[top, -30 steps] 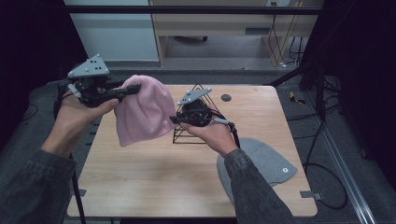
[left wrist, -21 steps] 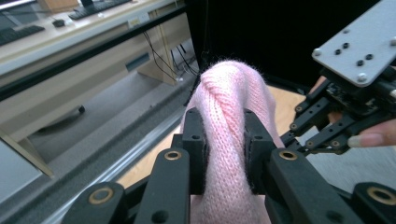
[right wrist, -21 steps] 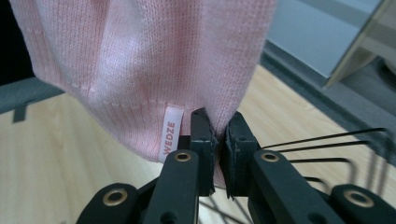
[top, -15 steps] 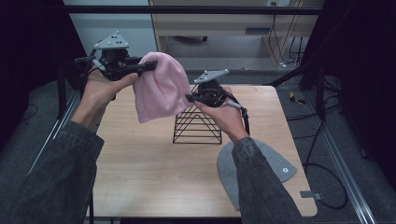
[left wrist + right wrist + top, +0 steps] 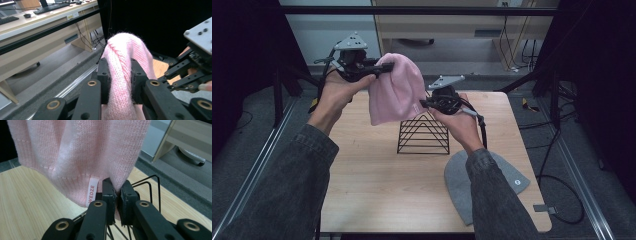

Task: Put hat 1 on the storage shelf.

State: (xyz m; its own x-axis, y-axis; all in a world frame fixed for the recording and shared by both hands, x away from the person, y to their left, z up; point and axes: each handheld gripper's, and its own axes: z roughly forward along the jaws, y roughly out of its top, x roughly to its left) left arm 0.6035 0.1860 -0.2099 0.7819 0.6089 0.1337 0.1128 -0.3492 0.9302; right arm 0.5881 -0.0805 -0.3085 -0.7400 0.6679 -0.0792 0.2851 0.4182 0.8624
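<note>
A pink knit beanie [image 5: 394, 90] hangs in the air above the table's far half, held by both grippers. My left gripper [image 5: 381, 67] is shut on its rounded crown [image 5: 121, 75] at upper left. My right gripper [image 5: 424, 103] is shut on the ribbed hem [image 5: 116, 182], next to a small white label [image 5: 91, 191]. The beanie's lower edge hangs just behind and left of the top of a black wire rack [image 5: 424, 134] shaped like a row of triangles. A grey beanie [image 5: 507, 175] lies flat on the table at the near right, partly under my right sleeve.
The wooden table [image 5: 372, 185] has bare room at the front and left of the rack. Black frame bars [image 5: 422, 10] run across the back and down both sides. A desk [image 5: 30, 17] with keyboards stands beyond the table.
Both grippers have carried the pink beanie up and toward the far side of the table, the left one moving right. The beanie has gone from the left of the rack to above its left end.
</note>
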